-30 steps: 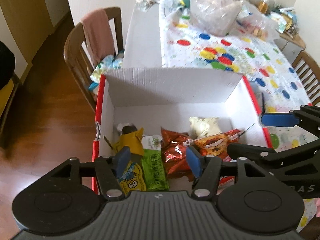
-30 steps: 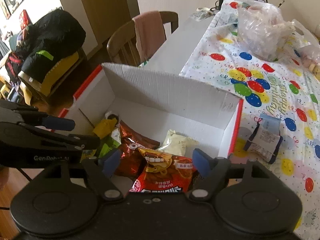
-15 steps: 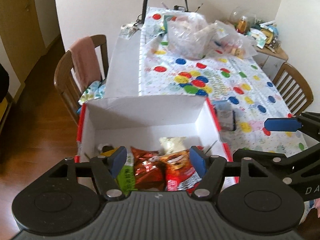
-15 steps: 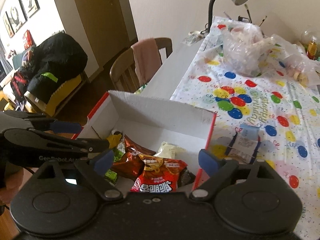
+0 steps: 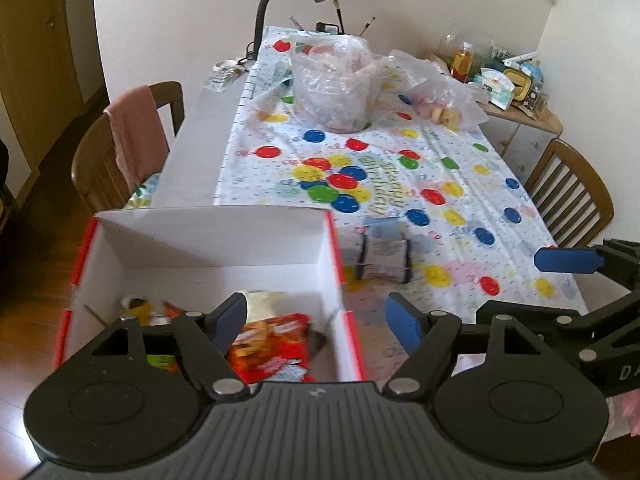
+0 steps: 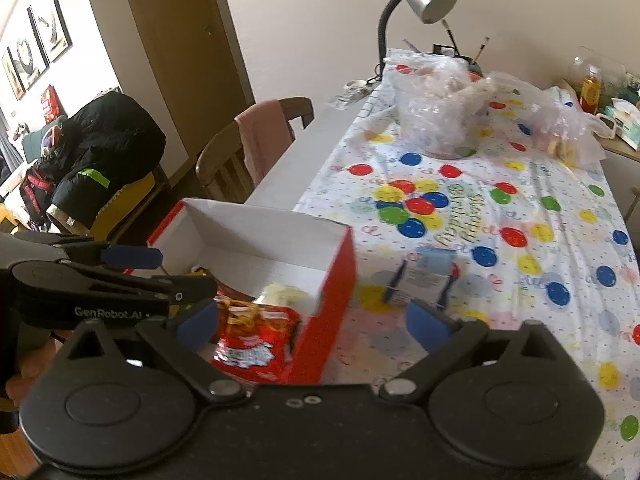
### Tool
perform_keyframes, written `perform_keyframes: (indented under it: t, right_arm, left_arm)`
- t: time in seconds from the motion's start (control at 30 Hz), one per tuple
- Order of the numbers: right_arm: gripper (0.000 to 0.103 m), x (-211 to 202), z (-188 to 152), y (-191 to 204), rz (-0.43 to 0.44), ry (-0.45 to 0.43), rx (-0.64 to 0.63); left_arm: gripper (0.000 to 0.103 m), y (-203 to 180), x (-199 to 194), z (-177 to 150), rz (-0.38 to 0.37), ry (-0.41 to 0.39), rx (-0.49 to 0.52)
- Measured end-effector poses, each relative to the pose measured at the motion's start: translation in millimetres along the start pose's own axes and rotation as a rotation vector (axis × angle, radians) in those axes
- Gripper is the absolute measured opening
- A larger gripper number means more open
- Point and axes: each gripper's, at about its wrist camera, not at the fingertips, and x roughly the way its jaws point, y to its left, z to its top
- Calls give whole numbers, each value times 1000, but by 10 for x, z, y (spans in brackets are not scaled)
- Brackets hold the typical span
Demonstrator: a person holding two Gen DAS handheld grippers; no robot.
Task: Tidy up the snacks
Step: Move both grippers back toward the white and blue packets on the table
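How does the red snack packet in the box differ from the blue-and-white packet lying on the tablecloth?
The red snack packet lies inside the white box among other snacks; the blue-and-white packet lies alone on the balloon tablecloth, beside the box. The red one is brightly printed; the other is pale with dark edges. Neither is gripped.

Your right gripper, jaws just opened wide and empty, hangs over the red-sided box's near corner, with a red snack bag lying inside below it.
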Motion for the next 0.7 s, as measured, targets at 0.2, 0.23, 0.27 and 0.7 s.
perform_keyframes:
  t: [0.2, 0.23, 0.27, 0.7]
  right_arm:
    - [102, -99, -58, -506, 5, 9, 8]
    - [102, -120, -65, -608, 4, 9, 12]
    - [102, -140, -71, -715, 1, 10, 15]
    - [103, -181, -16, -1809, -2, 23, 39]
  left_arm:
    - [77, -468, 156, 8, 2, 2, -3]
    - [77, -538, 191, 16, 1, 4, -3]
    - [77, -605, 216, 19, 1, 5, -5]
    - [77, -1340, 989, 241, 34, 69, 35]
